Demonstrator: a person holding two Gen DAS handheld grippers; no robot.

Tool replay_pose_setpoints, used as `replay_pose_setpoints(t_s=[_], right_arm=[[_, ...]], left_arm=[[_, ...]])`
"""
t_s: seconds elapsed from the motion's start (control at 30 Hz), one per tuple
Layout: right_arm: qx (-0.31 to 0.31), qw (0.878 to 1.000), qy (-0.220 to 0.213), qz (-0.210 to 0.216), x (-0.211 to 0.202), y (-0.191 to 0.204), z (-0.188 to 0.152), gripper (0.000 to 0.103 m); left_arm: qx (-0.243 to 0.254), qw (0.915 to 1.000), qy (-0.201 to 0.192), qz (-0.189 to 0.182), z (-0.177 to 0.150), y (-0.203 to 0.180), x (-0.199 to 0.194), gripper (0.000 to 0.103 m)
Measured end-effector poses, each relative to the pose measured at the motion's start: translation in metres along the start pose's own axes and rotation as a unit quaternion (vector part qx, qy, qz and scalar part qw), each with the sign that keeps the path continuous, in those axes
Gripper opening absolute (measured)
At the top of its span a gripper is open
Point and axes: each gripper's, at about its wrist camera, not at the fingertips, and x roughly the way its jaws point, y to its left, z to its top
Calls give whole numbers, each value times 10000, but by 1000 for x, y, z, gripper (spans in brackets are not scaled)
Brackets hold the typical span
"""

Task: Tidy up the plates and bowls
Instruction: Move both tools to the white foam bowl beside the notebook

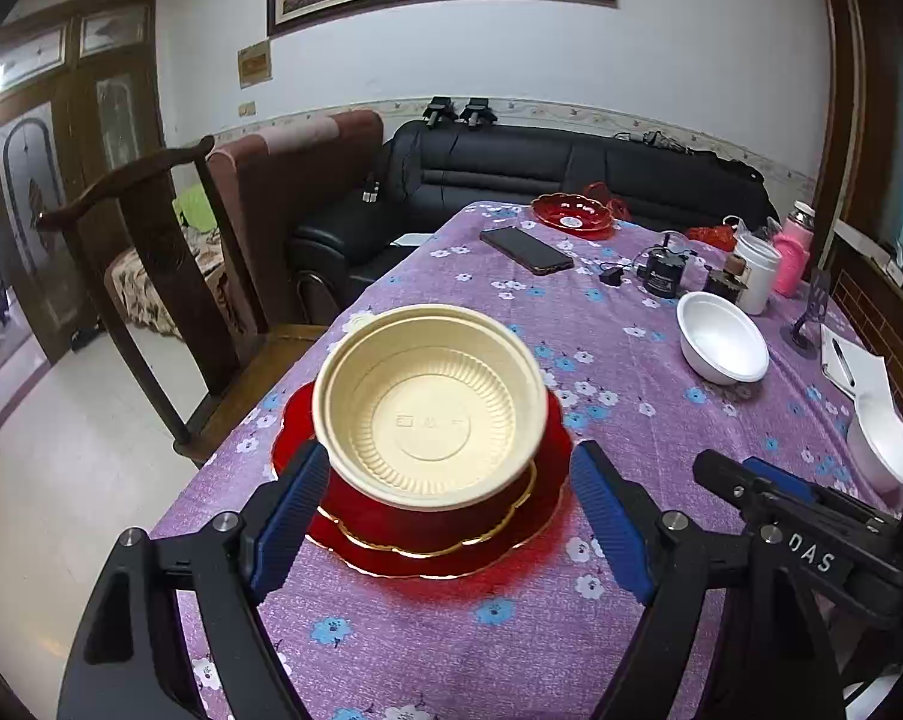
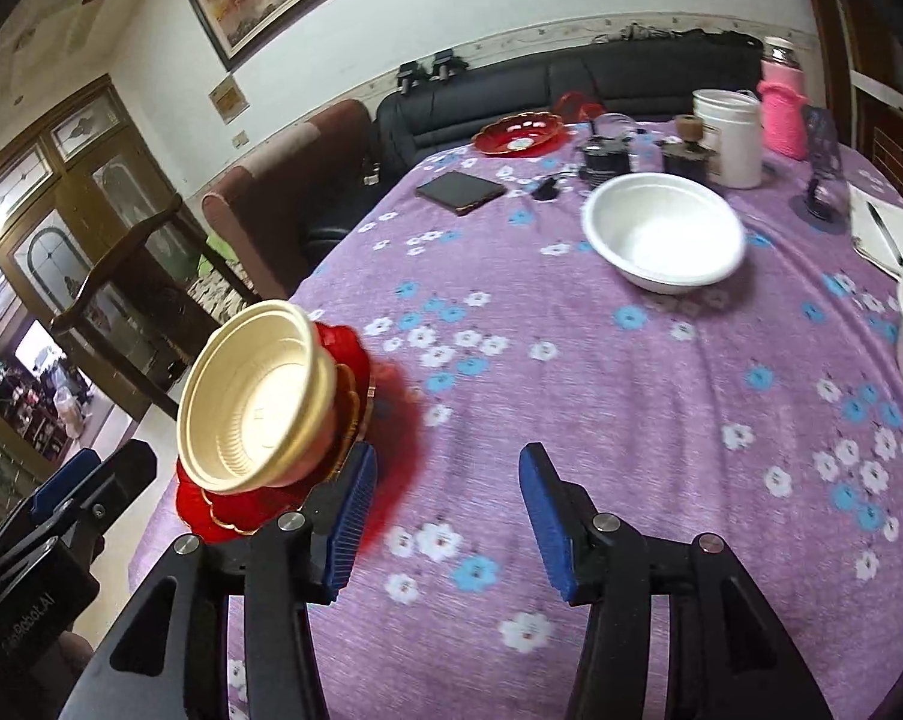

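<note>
Resting upright, cream bowl [image 1: 430, 414] on red plate [image 1: 529, 534], mouth up.

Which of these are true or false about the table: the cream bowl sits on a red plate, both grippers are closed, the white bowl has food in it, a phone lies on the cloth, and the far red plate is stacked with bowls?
1. The cream bowl sits on a red plate. True.
2. Both grippers are closed. False: the left gripper and right gripper are open, holding nothing.
3. The white bowl has food in it. False: it looks empty.
4. A phone lies on the cloth. True.
5. The far red plate is stacked with bowls. False: no bowl is on it.
</note>
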Motion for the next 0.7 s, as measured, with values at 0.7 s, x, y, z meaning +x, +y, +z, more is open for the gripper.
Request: replay_pose_setpoints(t_s=[0.7], right_arm=[[586,9963,-556,-297,-62,-89,-6,55]], left_arm=[[686,9973,2,-250,-8,-64,-9,82]])
